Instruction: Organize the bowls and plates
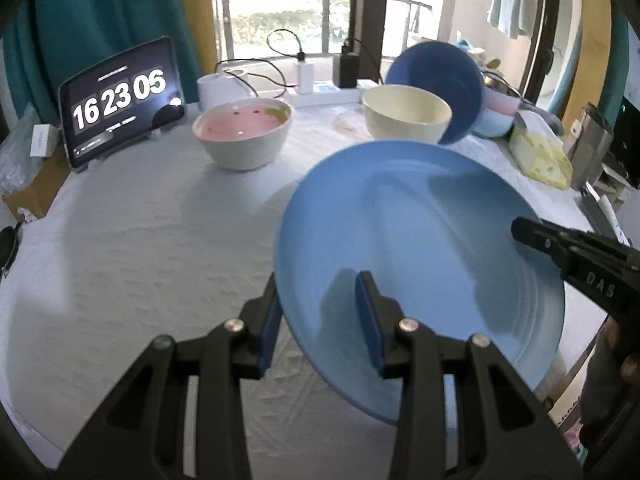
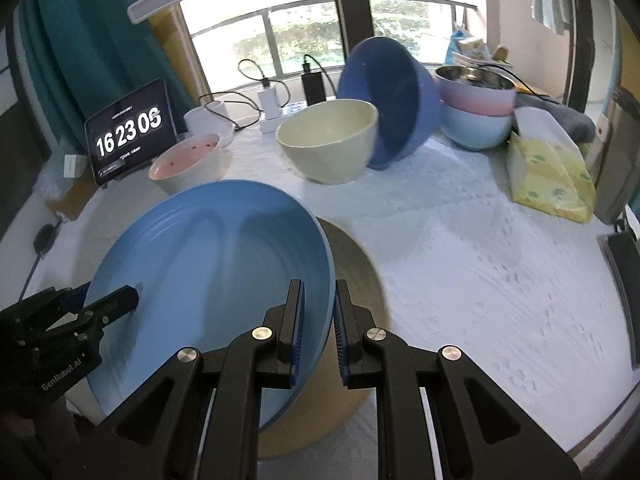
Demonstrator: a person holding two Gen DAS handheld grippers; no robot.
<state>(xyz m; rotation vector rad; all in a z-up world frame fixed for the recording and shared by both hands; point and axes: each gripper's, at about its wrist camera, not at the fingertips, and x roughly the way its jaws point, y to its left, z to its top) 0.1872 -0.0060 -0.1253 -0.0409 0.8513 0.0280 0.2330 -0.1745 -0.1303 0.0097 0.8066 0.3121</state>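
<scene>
A light blue plate (image 1: 420, 232) (image 2: 208, 264) hangs tilted above the white-clothed table (image 1: 132, 240), gripped on two sides. My left gripper (image 1: 320, 316) is shut on its near left rim, one pad outside and one inside. My right gripper (image 2: 318, 312) is shut on the opposite rim. Each gripper also shows in the other's view: the right gripper (image 1: 528, 236) at the far right and the left gripper (image 2: 116, 300) at the lower left. A tan round plate (image 2: 356, 272) lies on the table under the blue plate.
At the back stand a white bowl with a pink inside (image 1: 242, 136), a cream bowl (image 2: 328, 140) and a dark blue bowl (image 2: 392, 100) tipped against it. Stacked pastel bowls (image 2: 476, 120) and a yellow tissue pack (image 2: 548, 176) sit at the right, a tablet clock (image 1: 120, 104) at the left.
</scene>
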